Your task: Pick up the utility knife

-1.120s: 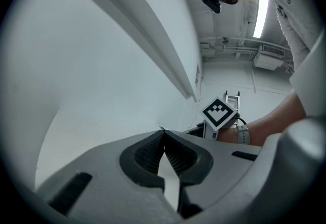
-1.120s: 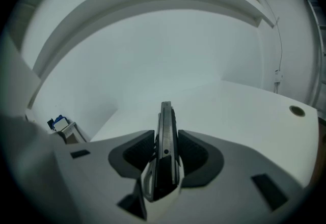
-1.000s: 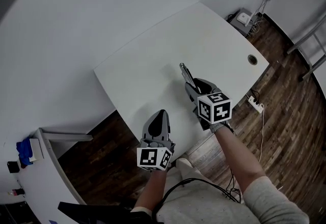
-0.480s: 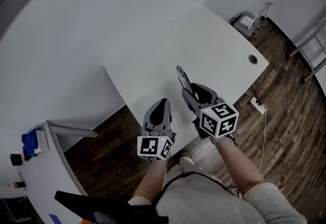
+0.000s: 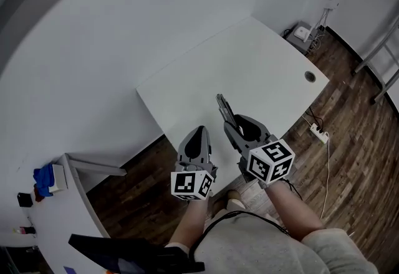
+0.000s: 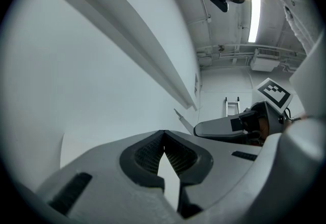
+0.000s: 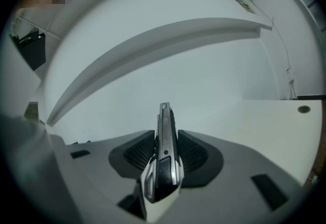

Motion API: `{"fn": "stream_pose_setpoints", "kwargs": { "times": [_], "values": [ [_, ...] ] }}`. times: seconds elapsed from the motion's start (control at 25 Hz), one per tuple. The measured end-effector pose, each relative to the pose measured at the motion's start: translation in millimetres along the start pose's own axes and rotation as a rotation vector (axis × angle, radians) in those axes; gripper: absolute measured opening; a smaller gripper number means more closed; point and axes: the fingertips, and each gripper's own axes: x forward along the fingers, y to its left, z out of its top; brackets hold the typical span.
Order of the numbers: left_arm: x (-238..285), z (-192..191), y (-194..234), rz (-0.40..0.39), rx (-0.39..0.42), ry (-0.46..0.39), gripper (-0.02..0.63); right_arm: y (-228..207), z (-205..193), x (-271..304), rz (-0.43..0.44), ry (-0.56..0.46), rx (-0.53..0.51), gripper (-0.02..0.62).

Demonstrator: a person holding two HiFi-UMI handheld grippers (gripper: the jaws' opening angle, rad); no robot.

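The utility knife (image 7: 164,151), silver and black, stands clamped between the ribbed pads of my right gripper (image 7: 165,156) and pokes out past its tips. From above, the knife (image 5: 224,109) slants up and away over the near part of the white table (image 5: 249,61), with the right gripper (image 5: 235,124) shut on it, lifted off the surface. My left gripper (image 5: 198,139) hangs beside it over the table's near edge. In its own view the left gripper (image 6: 164,152) has its tips touching and nothing between them; the right gripper with the knife (image 6: 183,120) shows at the right.
The table has a round cable hole (image 5: 310,76) near its right corner. A power strip (image 5: 320,134) and cables lie on the wooden floor to the right. A grey shelf (image 5: 56,198) stands at lower left. A white wall runs behind the table.
Both grippers have risen and drawn back toward the table's near edge. The right one carried the knife with it. The left gripper stayed shut.
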Motion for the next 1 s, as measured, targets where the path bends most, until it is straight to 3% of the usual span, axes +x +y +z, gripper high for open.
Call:
{"fn": "stream_pose_setpoints", "kwargs": {
  "times": [0.8, 1.0],
  "values": [
    [1.5, -3.4, 1.6, -0.021, 0.010, 0.025, 0.006, -6.7, -9.4, 9.9, 0.019, -0.055, 0.197, 0.135],
    [1.1, -3.9, 8.0, -0.008, 0.010, 0.025, 0.006, -8.6, -10.9, 11.5, 0.017, -0.054, 0.201, 0.135]
  ]
}}
